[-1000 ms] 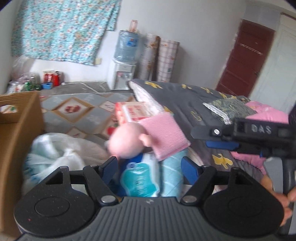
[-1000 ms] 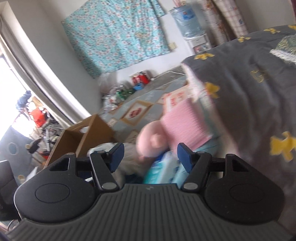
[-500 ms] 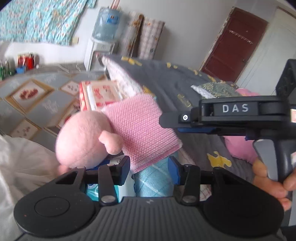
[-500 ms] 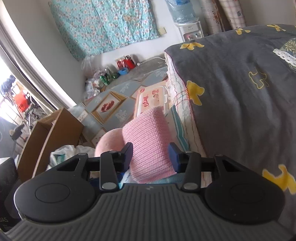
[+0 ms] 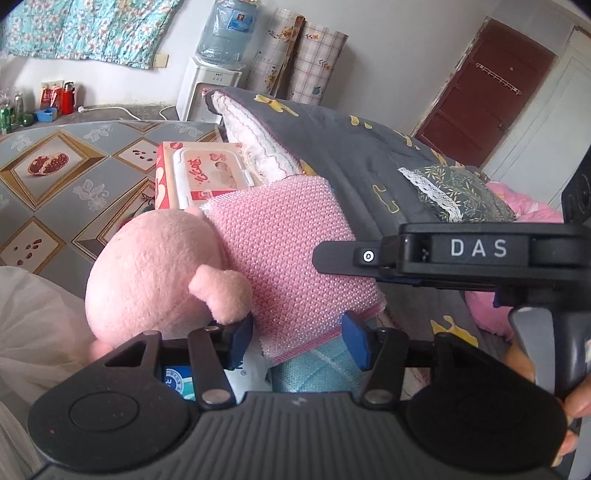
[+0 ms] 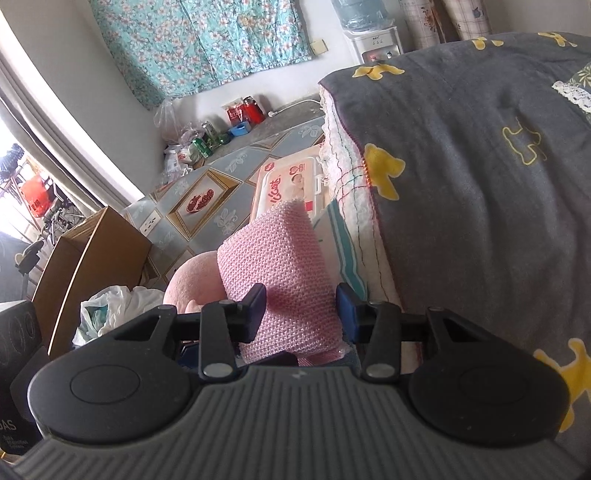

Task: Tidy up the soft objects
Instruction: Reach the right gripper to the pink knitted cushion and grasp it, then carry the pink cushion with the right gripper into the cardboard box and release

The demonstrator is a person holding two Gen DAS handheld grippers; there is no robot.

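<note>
Left wrist: left gripper (image 5: 297, 338) opening, pink knit cloth (image 5: 284, 251) loose between the pads beside the plush (image 5: 155, 269); right wrist: right gripper (image 6: 301, 314) partly closed, pads flanking the cloth (image 6: 277, 266), so squeeze centrally before lifting.

Patterned tile floor (image 5: 59, 177), wipes pack (image 5: 201, 177) lying on it, apparently touching the grey-quilted bed (image 5: 332, 147)

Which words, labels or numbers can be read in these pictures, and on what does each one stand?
"DAS": white letters on the right gripper, seen from the left wrist.
Red script on the wipes pack: too stylised to read.
Print on the blue-and-white packet under the left gripper: mostly hidden, unreadable.
Label on the water bottle: too small.
</note>
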